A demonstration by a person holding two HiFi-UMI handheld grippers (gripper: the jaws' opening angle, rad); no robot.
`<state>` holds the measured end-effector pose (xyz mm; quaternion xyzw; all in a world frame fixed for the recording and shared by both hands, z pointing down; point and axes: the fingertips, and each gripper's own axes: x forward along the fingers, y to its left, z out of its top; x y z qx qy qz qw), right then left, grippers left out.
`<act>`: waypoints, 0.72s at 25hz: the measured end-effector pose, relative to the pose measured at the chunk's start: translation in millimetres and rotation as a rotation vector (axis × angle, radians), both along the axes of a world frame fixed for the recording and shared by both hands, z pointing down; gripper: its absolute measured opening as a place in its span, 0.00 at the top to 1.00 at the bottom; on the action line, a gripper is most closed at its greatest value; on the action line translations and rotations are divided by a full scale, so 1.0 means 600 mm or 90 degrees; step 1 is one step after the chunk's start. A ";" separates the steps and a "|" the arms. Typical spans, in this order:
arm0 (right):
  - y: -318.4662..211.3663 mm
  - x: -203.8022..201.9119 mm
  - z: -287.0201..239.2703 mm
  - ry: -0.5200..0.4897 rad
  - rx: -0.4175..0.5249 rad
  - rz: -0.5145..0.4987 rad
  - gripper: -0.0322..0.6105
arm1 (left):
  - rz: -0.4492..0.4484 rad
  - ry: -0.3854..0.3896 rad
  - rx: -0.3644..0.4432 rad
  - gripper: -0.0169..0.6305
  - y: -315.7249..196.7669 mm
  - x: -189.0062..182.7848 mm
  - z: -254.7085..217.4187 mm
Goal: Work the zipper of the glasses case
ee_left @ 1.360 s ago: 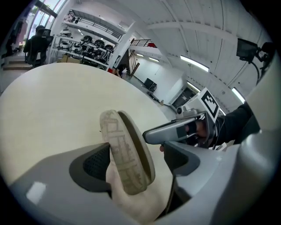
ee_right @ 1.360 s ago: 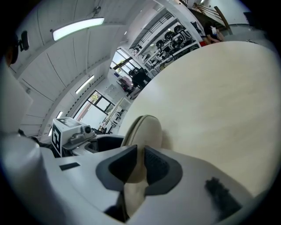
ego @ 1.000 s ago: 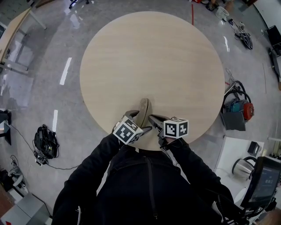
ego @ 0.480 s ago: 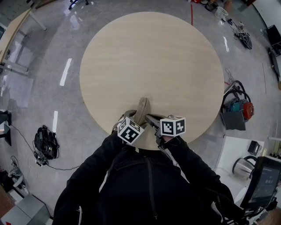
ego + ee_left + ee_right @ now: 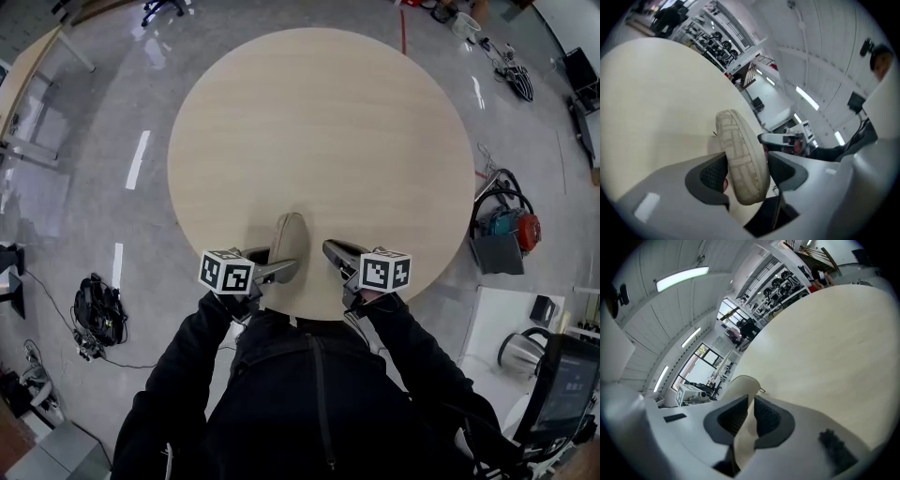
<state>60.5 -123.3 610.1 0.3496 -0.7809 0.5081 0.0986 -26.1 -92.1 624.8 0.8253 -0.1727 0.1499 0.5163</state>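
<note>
A beige woven glasses case (image 5: 288, 240) stands on its edge on the round wooden table (image 5: 319, 122), near the front rim. My left gripper (image 5: 286, 270) reaches in from the left with its jaws on either side of the case's near end (image 5: 743, 159). Those jaws are closing, and a thin gap still shows at the right pad (image 5: 780, 166). My right gripper (image 5: 330, 249) is shut just right of the case and looks slightly apart from it. In the right gripper view the case (image 5: 740, 385) rises behind the shut jaws (image 5: 749, 404), with a small dark zipper pull (image 5: 762, 391) beside them.
The table's front rim runs right under both grippers, against the person's dark sleeves. On the floor lie a cable bundle (image 5: 97, 305) at the left and a bag with a red and teal tool (image 5: 506, 234) at the right. A kettle (image 5: 520, 354) stands lower right.
My left gripper has swung out to the left and now points rightward at the case. The case has shifted a little left and stands more upright. The right gripper moved slightly right.
</note>
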 end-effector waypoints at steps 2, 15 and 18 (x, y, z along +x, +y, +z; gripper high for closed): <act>-0.009 0.005 -0.027 -0.056 0.016 0.015 0.88 | -0.010 0.109 -0.025 0.55 0.008 -0.004 -0.044; 0.007 -0.053 -0.336 -0.438 0.131 -0.265 0.30 | 0.259 0.449 0.013 0.54 0.085 -0.027 -0.335; 0.047 -0.092 -0.357 -0.464 0.106 -0.373 0.30 | 0.364 0.426 0.018 0.54 0.108 -0.022 -0.352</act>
